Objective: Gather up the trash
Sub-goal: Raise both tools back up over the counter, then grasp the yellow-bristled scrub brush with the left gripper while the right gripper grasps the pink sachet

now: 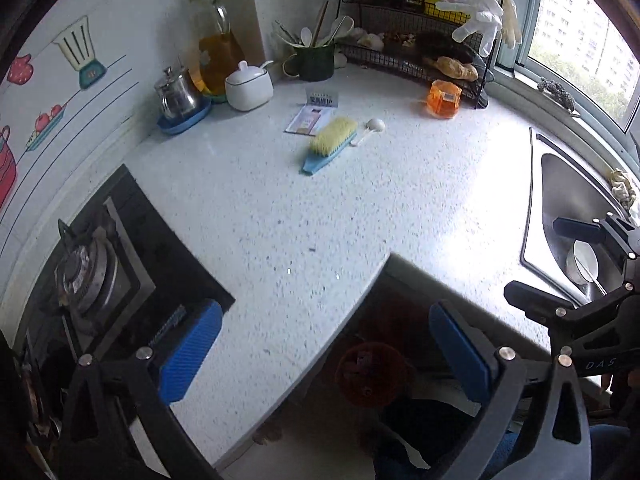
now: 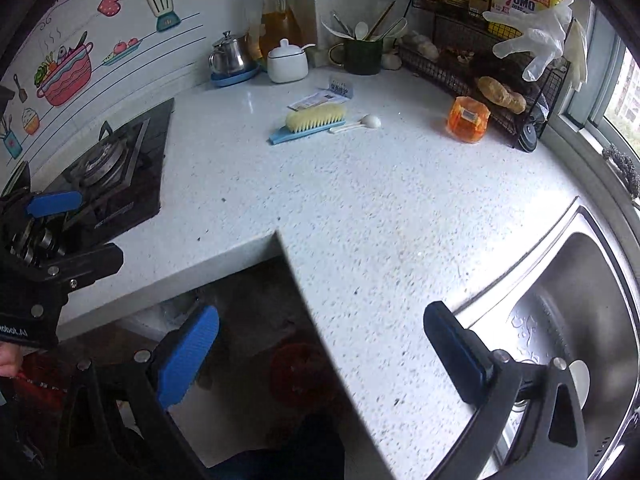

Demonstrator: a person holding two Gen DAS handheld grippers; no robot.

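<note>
Both blue-padded black grippers, the left gripper (image 1: 324,356) and the right gripper (image 2: 320,356), are hanging with jaws spread wide and nothing between the pads, tilted down over the inner corner of the white speckled stone countertop (image 1: 360,208). What looks like a round red bin (image 1: 370,374) is sitting in the dim gap below that corner, too blurred to make out its contents. Candidate trash is lying well apart from both grippers near the back of the counter: flat printed paper packets (image 1: 310,118), just beside a yellow-bristled scrub brush with a blue back (image 1: 330,144) and a small white plastic spoon (image 1: 370,128). By the look of it, the hands are between pick-ups, searching for the next piece. The next move is likely calling for a forward reach and a low, flat pinch on the thin packets without dragging the brush along.
</note>
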